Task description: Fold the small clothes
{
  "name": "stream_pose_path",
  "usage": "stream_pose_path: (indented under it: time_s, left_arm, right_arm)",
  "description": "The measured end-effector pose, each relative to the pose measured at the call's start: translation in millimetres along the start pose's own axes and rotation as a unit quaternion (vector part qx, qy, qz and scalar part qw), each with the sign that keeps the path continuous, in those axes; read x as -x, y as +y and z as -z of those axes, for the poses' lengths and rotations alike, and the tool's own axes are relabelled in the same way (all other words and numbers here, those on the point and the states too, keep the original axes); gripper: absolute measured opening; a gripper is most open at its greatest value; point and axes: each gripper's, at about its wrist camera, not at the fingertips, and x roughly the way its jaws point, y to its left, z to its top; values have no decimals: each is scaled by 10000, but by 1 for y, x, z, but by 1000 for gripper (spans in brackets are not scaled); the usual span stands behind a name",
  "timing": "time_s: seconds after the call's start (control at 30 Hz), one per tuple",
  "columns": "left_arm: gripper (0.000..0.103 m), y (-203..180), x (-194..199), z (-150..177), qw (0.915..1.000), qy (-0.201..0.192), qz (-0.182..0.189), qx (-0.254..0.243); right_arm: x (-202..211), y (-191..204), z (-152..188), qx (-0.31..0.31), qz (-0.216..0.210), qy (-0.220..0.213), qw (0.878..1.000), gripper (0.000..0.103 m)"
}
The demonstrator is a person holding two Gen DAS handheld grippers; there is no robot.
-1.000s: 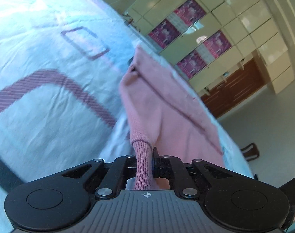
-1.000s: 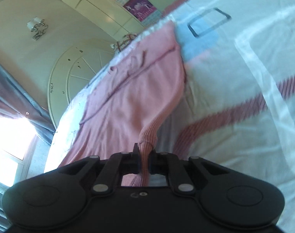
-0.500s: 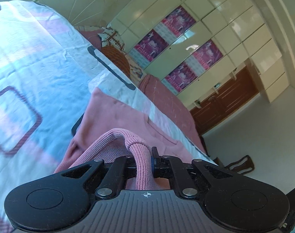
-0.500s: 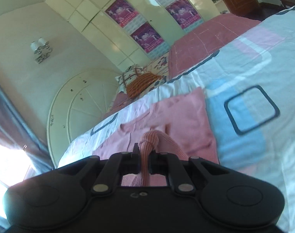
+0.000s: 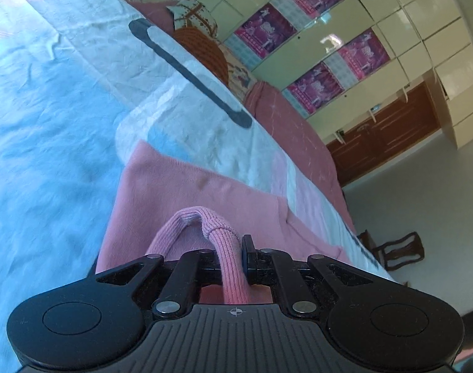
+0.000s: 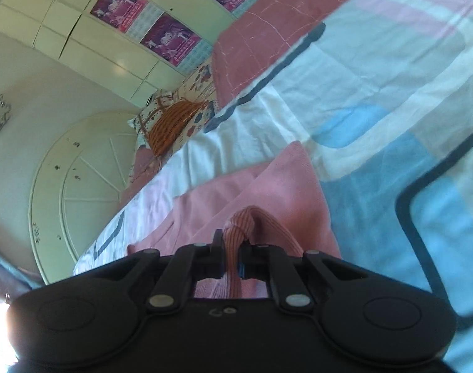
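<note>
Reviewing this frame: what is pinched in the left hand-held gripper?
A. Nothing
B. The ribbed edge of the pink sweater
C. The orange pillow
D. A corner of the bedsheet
B: the left hand-held gripper is shut on the ribbed edge of the pink sweater.

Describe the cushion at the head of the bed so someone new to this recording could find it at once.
Start from the bed with its pale blue, white and pink patchwork cover, and follow it up towards the cream cupboard wall with the magenta posters. There, beyond the pink garment that both grippers are holding, lies the cushion. It alone has an orange-brown striped centre with a patterned cream border.
</note>
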Motion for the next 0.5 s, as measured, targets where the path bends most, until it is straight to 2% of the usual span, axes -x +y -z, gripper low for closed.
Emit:
stream_pose_path:
  time_s: [0.03, 0.07, 0.1, 0.13, 0.17, 0.2, 0.23, 0.3, 0.37, 0.5]
  left_arm:
    - [6, 3, -7, -4, 10000, 5, 95, 4]
    - [12, 4, -13, -7, 9999, 39, 107, 25]
    - [37, 5, -17, -10, 10000, 6, 92, -14]
    - [71, 4, -16, -13, 9998, -154, 12, -116]
    - [81, 1, -11, -13, 9989, -402, -33, -238]
    - [96, -1, -4, -14, 9973, -651, -54, -342]
    - [101, 0, 2, -17, 9957, -825, 34, -411]
    - [101, -1, 5, -24, 9947, -796, 30, -656]
    - [101, -8, -1, -29, 9898, -568, -255, -1284]
    - [101, -24, -15, -29, 9664, -135, -643, -2485]
  right_arm:
    - [-6, -2, -3, 29, -28, -100, 9999, 18]
    - [-10, -2, -6, 66, 48, -205, 9998, 37]
    - [-13, -1, -10, 91, 151, -291, 9994, 62]
    - [-13, 1, -11, 177, 222, -469, 9985, 69]
    - [-11, 4, -11, 366, 256, -636, 9970, 69]
    - [-10, 6, -14, 530, 258, -644, 9962, 63]
    - [-12, 8, -16, 650, 271, -571, 9959, 58]
    - [-16, 12, -16, 1037, 398, -423, 9929, 44]
    - [-22, 15, -14, 1461, 602, -275, 9870, 42]
    - [-30, 21, -9, 1977, 809, -96, 9769, 43]
